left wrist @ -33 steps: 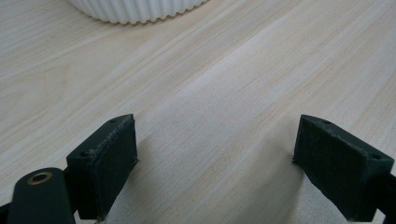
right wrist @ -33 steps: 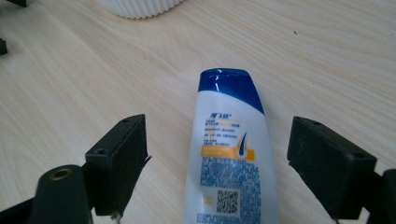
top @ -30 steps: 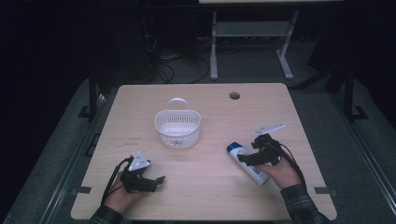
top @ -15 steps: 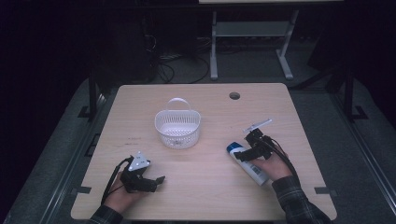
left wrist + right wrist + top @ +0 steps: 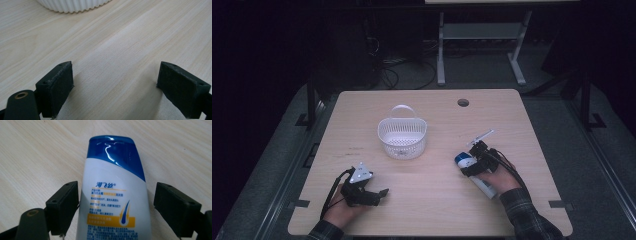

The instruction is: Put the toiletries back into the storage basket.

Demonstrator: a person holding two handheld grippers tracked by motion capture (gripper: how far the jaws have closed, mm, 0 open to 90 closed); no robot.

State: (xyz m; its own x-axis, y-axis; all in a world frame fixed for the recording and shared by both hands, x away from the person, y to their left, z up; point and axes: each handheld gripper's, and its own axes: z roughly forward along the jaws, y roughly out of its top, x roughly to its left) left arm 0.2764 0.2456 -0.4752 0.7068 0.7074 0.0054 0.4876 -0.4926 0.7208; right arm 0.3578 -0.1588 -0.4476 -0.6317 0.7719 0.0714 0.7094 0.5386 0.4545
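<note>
A white shampoo bottle (image 5: 113,202) with a blue cap lies flat on the wooden table (image 5: 437,200), right of centre. My right gripper (image 5: 115,190) is open and straddles it below the cap. Its left jaw is close against the bottle's side, while the right jaw stands a little off. In the high view the right gripper (image 5: 468,165) sits over the capped end of the bottle (image 5: 484,186). My left gripper (image 5: 379,196) rests low at the front left. In its own view the left gripper (image 5: 115,67) is open, with bare wood between its jaws.
A white ribbed basket (image 5: 402,137) with a handle stands at the table's middle, and its base (image 5: 72,5) shows ahead of the left gripper. A round cable hole (image 5: 463,102) lies near the far edge. A metal stand (image 5: 477,35) is on the floor behind the table.
My right gripper has slid left along the bottle toward its blue cap and now straddles it. The bottle and the left gripper have stayed in place.
</note>
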